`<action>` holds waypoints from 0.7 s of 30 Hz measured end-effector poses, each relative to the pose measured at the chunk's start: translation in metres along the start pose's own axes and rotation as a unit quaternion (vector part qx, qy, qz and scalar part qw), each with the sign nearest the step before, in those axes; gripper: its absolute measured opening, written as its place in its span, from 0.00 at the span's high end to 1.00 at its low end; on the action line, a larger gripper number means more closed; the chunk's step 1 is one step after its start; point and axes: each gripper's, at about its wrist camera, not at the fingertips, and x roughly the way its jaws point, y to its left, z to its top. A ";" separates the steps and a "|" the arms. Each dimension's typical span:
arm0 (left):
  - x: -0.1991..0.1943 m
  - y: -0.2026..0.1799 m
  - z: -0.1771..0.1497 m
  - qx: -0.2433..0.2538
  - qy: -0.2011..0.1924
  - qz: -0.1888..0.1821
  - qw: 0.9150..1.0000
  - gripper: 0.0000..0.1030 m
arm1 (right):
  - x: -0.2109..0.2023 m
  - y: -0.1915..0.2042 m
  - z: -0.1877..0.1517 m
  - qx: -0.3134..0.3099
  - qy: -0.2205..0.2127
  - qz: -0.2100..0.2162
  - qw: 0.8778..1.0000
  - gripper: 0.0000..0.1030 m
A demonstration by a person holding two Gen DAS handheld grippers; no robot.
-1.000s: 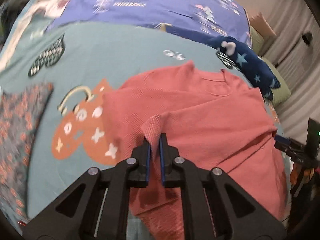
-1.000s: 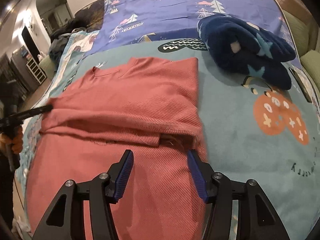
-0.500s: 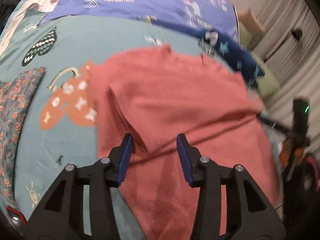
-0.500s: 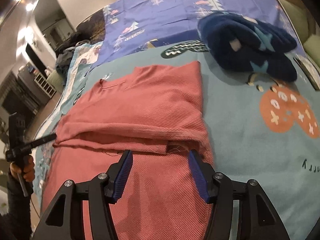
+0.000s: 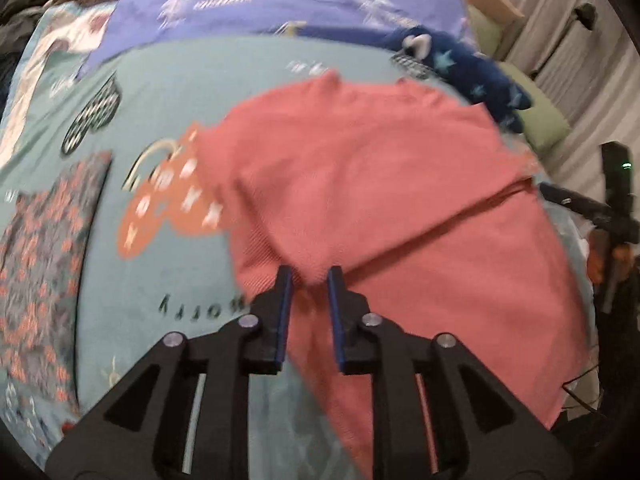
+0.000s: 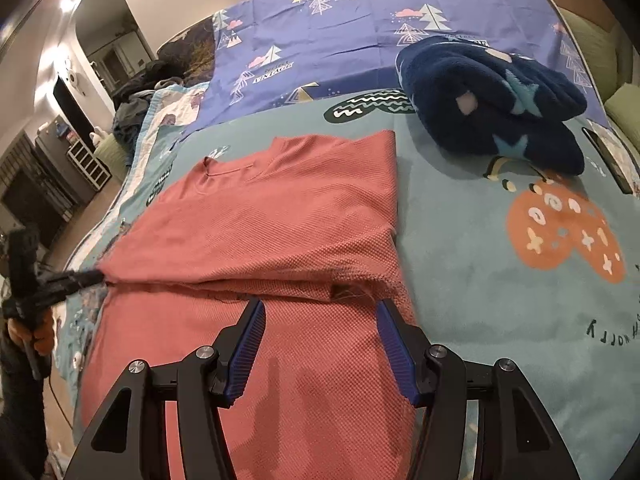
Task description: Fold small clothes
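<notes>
Your left claw [image 5: 308, 276] is closing around the shirt's [image 5: 360, 168] folded corner; your right claw [image 6: 320, 312] hangs spread over the shirt's near half.

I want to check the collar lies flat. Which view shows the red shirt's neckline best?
The right wrist view: the red shirt's neckline is sharp there, its collar seam visible. The left wrist view shows only a blurred neckline at the shirt's far edge.

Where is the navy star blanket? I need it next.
In the right wrist view the navy star blanket sits bundled at upper right, beyond the salmon shirt's right edge.
</notes>
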 end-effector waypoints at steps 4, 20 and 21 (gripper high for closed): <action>-0.010 0.018 0.010 -0.061 -0.049 -0.014 0.997 0.55 | -0.008 0.003 0.013 -0.009 -0.021 -0.005 1.000 0.42; 0.049 0.051 0.057 -0.099 -0.040 0.069 0.992 0.23 | 0.081 -0.069 0.089 0.091 0.015 0.017 0.996 0.28; 0.052 0.057 0.058 -0.115 -0.042 0.056 0.991 0.23 | 0.088 -0.077 0.092 0.106 0.015 0.037 0.994 0.28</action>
